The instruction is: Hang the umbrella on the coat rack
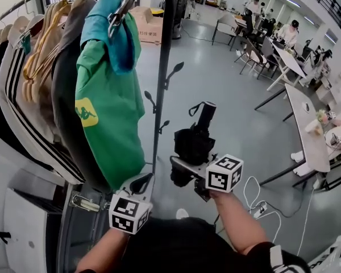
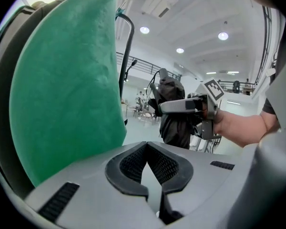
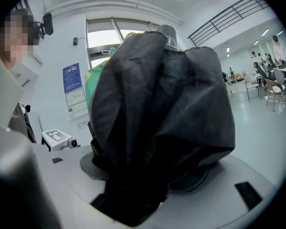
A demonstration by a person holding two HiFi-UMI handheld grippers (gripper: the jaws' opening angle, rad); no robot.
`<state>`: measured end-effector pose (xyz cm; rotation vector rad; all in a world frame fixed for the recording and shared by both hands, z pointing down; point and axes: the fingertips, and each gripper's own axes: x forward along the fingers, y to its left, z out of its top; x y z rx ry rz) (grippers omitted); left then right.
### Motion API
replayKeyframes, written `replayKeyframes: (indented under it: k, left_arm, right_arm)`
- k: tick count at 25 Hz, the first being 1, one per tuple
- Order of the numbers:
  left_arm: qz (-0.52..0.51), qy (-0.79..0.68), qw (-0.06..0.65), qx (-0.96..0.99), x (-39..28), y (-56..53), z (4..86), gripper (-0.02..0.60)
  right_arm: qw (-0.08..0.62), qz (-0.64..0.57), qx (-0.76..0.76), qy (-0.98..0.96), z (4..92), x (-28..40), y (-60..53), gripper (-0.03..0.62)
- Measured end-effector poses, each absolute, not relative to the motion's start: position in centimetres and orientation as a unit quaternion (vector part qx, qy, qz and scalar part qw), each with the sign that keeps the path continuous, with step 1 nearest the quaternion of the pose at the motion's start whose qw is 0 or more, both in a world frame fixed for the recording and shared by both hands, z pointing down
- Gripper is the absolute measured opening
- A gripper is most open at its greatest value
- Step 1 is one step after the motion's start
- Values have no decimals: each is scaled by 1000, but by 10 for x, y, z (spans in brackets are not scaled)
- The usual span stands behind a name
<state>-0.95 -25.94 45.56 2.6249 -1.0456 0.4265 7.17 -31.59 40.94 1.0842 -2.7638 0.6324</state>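
**Holding umbrella beside rack, not hung yet**

Right gripper (image 1: 183,165): jaws clamped on the folded black umbrella (image 1: 194,143). In the right gripper view the gripper (image 3: 142,185) has dark fabric bunched between both jaws, and the umbrella (image 3: 162,104) fills most of what lies ahead of it. The handle end with its strap loop points away from the gripper, at the far tip.

Left gripper (image 1: 141,184): jaws together at the tips, nothing held. In the left gripper view the gripper (image 2: 146,162) shows only a small diamond-shaped gap behind the meeting pads.

Positions off the right gripper:
- The coat rack (image 1: 162,78) pole stands to its left, near the umbrella but not touching it.
- The side hooks (image 1: 173,71) on the pole sit ahead of the jaws and to the left. The umbrella is on none of them.
- The left gripper sits further left and a bit behind, just by the lower part of the pole.

Positions off the left gripper:
- The green shirt (image 1: 109,135) hangs hard on its left, and in its own view the shirt (image 2: 66,94) covers the left half.
- The pole (image 2: 126,51) rises ahead.
- The right gripper with the umbrella (image 2: 174,125) is ahead and to the right.

A teal garment (image 1: 111,30) is clipped above the green shirt, with more hung clothes further left.
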Motion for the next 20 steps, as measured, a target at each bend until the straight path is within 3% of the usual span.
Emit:
replayKeyframes:
  k: [20]
  left_arm:
    - [149, -460, 152, 862, -20, -267, 456, 15]
  right_arm:
    - [47, 139, 308, -940, 305, 59, -412, 287]
